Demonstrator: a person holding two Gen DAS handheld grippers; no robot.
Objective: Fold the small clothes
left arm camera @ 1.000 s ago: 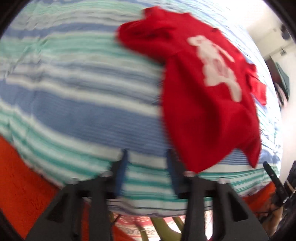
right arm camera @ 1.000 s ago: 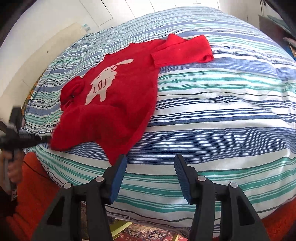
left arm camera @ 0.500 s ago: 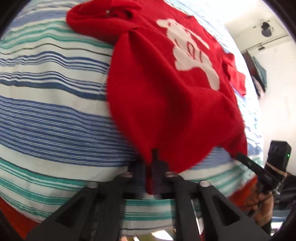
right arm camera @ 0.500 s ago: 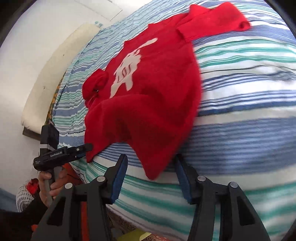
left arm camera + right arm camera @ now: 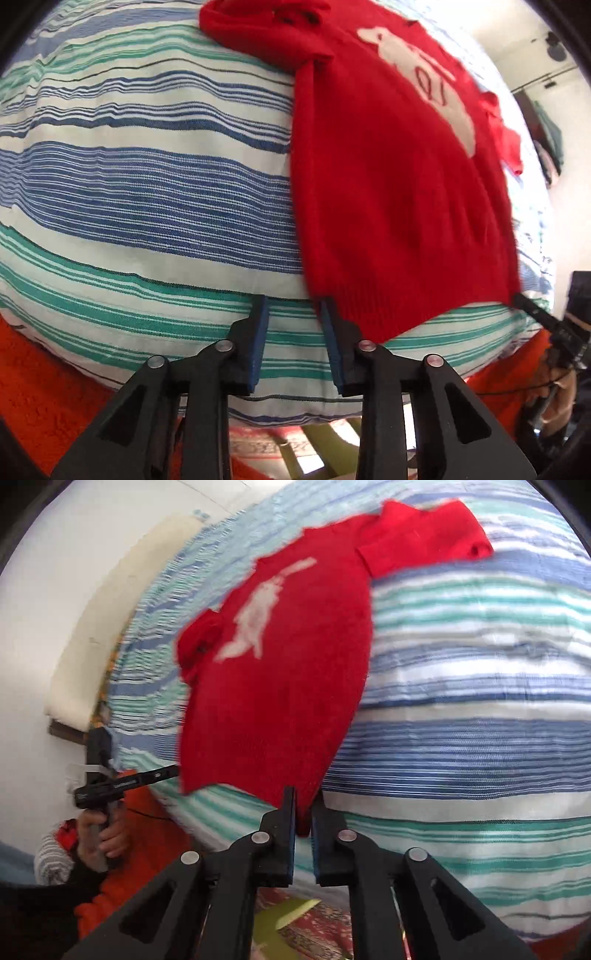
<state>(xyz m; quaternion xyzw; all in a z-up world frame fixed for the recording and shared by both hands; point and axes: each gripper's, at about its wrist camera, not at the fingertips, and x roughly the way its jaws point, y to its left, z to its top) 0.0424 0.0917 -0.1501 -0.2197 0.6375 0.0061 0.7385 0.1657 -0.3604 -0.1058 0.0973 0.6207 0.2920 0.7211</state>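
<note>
One small red knit sweater (image 5: 280, 686) lay face-up near the striped bed's (image 5: 140, 192) edge, soft, light and floppy, best pinched at both hem corners: the right tool (image 5: 303, 812) gripped one corner, easing, while the left tool (image 5: 293, 317) was opening, empty, beside the other.

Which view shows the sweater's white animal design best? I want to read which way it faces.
The right wrist view: the whole white design sits unobstructed on the red sweater, though slightly blurred. The left wrist view shows it stretched and foreshortened near the upper frame edge.
</note>
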